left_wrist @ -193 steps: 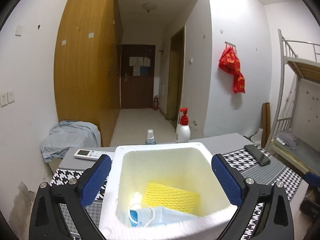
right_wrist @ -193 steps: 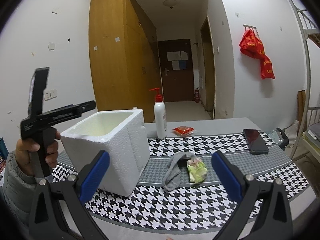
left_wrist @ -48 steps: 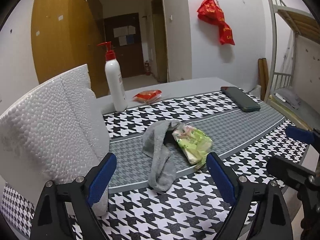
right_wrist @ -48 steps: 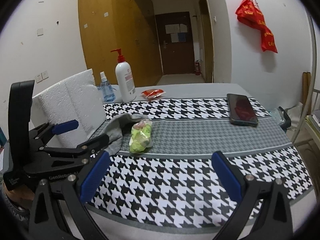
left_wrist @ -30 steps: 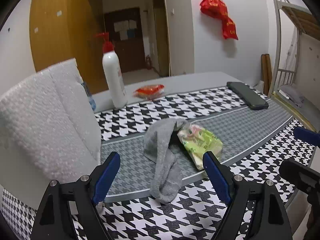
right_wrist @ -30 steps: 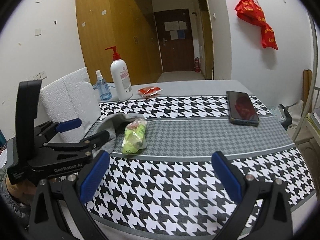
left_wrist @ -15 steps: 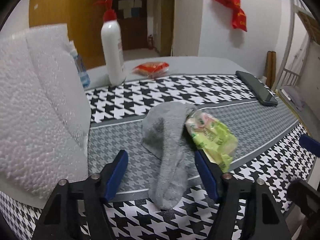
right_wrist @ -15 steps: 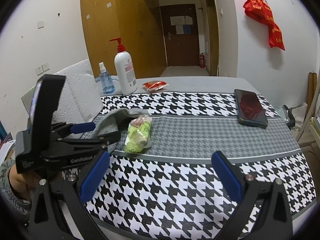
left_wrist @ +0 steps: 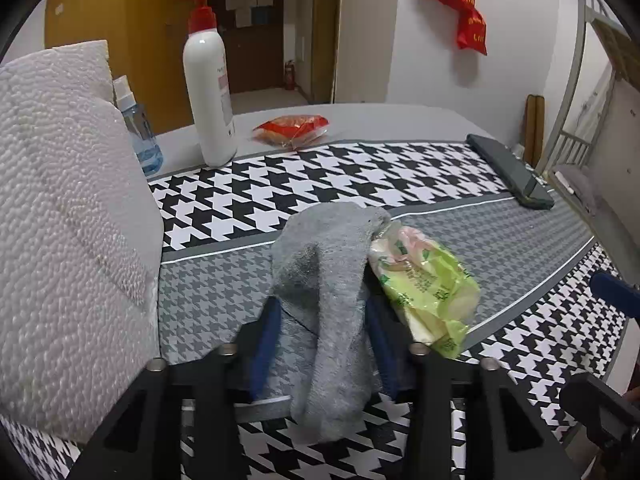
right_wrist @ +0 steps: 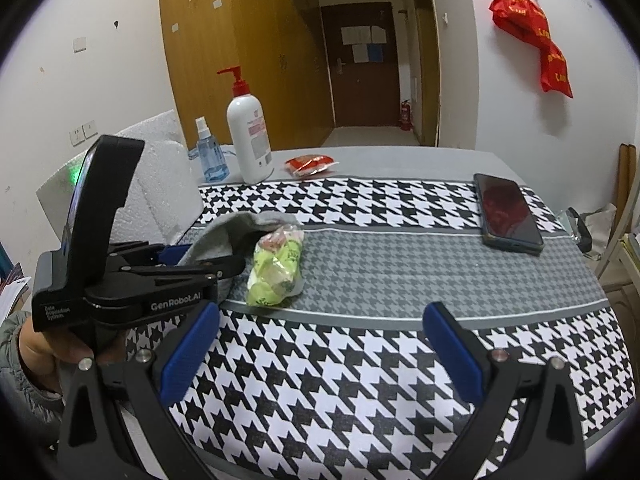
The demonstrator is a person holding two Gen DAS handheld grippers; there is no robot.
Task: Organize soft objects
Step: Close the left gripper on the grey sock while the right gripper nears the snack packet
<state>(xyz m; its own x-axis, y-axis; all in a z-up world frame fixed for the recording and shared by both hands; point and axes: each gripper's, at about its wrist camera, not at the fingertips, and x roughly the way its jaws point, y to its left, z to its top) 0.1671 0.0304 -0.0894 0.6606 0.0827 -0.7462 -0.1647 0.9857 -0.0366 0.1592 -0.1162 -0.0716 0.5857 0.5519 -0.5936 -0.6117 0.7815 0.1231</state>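
The grey sock (left_wrist: 324,292) lies on the houndstooth cloth (left_wrist: 280,184), just right of the foam box (left_wrist: 60,220), touching the green packet (left_wrist: 424,284). The left gripper (left_wrist: 322,316) has just been closing; its pads seem to press the sock, though fabric hides the contact. It should pinch mid-sock and lift clear of the packet. The right gripper (right_wrist: 320,344) hovers wide, empty. A second ago the left's jaws stood wide.

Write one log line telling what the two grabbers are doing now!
left gripper: closing around grey sock | right gripper: open, holding nothing | green packet: beside sock
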